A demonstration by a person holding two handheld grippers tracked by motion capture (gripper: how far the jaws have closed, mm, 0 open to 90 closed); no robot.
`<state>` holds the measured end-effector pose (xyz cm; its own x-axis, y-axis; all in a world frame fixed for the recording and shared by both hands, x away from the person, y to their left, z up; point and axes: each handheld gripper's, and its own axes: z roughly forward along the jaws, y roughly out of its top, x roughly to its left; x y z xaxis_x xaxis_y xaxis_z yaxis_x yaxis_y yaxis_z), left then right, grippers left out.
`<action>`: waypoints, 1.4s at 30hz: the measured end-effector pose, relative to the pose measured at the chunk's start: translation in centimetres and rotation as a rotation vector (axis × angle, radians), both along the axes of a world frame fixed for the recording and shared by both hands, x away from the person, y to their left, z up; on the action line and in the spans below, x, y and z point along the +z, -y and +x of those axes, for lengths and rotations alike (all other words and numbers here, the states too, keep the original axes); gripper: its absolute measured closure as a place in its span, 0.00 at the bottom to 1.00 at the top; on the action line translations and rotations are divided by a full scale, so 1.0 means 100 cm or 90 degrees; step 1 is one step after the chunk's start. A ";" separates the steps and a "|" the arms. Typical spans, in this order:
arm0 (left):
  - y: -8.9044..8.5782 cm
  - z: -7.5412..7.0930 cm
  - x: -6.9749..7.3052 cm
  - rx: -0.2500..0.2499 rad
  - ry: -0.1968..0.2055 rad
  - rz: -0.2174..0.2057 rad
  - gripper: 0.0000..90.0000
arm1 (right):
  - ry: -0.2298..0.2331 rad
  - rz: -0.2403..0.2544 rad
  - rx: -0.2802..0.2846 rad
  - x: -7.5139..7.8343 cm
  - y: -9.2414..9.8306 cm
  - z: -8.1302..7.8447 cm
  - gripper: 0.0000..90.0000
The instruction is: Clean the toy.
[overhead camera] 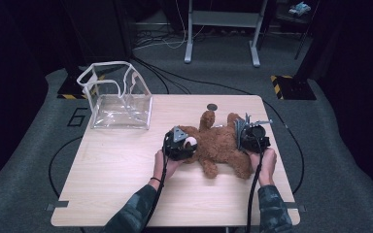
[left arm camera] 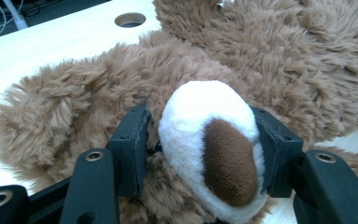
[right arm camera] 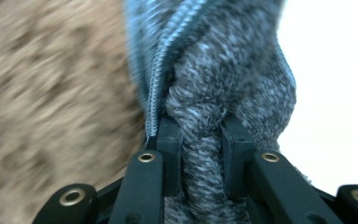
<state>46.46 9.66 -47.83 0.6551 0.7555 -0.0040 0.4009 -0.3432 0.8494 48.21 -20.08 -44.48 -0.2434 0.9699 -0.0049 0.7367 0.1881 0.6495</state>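
One brown plush teddy bear [overhead camera: 218,145] lies on its back on the desk [overhead camera: 121,165], its limbs spread. Its fur is long, shaggy and mid-brown; the muzzle [left arm camera: 205,140] is a white oval with a dark brown nose patch. The left gripper view shows one rounded ear at the left of the muzzle and the body beyond it.

Left of the bear, at the desk's far left corner, stands one clear plastic bag [overhead camera: 119,99] with white edging, open at the top and empty as far as can be seen. On the floor beside that corner a single white figure "6" [overhead camera: 79,117] is marked; no other writing or brand can be read. Just beyond the bear's raised paw, one round hole [overhead camera: 212,107] pierces the desk.

The left tool [left arm camera: 204,156] sits at the bear's head, its two black jaws clamped on either side of the white muzzle.

The right tool [right arm camera: 200,158] is at the bear's right side. Its jaws pinch a fold of grey knitted fabric [right arm camera: 228,84] with a zip edge [right arm camera: 161,65], lying against the brown fur. That view is blurred.

Count: one bear, one bag, two tools, two hands.
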 end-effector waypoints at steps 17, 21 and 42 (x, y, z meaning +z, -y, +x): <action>0.001 -0.001 0.000 0.004 0.003 -0.002 0.49 | 0.070 0.027 -0.003 0.044 0.008 -0.032 0.81; 0.001 -0.001 0.000 0.007 0.003 0.000 0.49 | 0.051 0.032 0.042 0.037 -0.013 -0.047 0.80; 0.002 -0.002 0.000 0.009 0.001 0.002 0.49 | -0.031 -0.062 0.012 -0.001 0.012 -0.075 0.80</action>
<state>46.29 9.47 -47.84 0.6447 0.7645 -0.0001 0.4039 -0.3405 0.8491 40.70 -21.24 -44.60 -0.2635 0.9608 -0.0865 0.7627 0.2624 0.5911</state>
